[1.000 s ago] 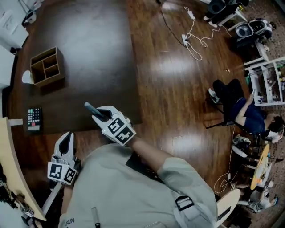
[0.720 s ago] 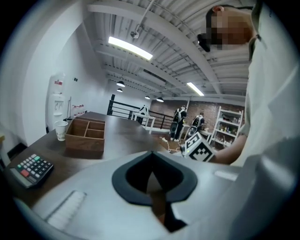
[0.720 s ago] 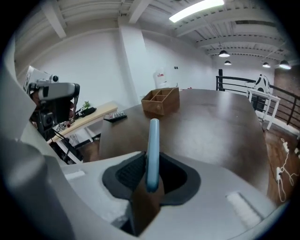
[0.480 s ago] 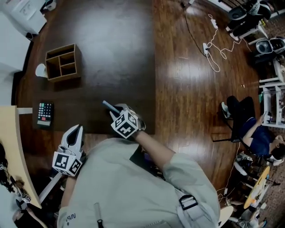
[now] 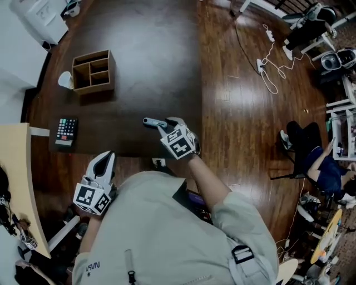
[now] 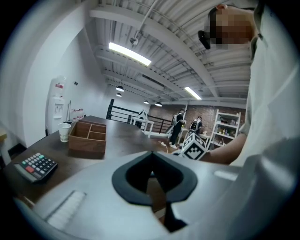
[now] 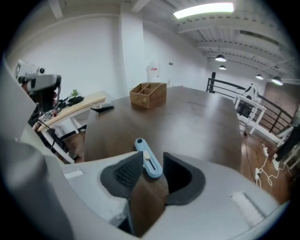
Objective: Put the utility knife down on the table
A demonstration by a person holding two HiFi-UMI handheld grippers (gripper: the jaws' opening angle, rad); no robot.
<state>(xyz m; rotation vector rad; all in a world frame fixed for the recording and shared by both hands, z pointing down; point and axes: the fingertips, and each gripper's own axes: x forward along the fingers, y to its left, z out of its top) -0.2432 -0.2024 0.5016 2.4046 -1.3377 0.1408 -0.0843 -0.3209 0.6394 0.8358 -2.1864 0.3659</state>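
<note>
One calculator (image 5: pixel 67 132), one cup (image 5: pixel 65 80) and one wooden box (image 5: pixel 92 71) stand left on the table (image 5: pixel 146 60). The left gripper (image 6: pixel 151 154) is clenched, empty. The right gripper (image 7: pixel 152 158) has just been opening its jaws, the one utility knife (image 5: pixel 153 122) loose between them near the table edge.

Bright light is thrown down from ceiling strips (image 7: pixel 204 9), and both gripper views are bent and blacked out at the edges. Glare is picked up off the floor (image 5: pixel 225 86); the table (image 5: pixel 139 67) is left dim.
</note>
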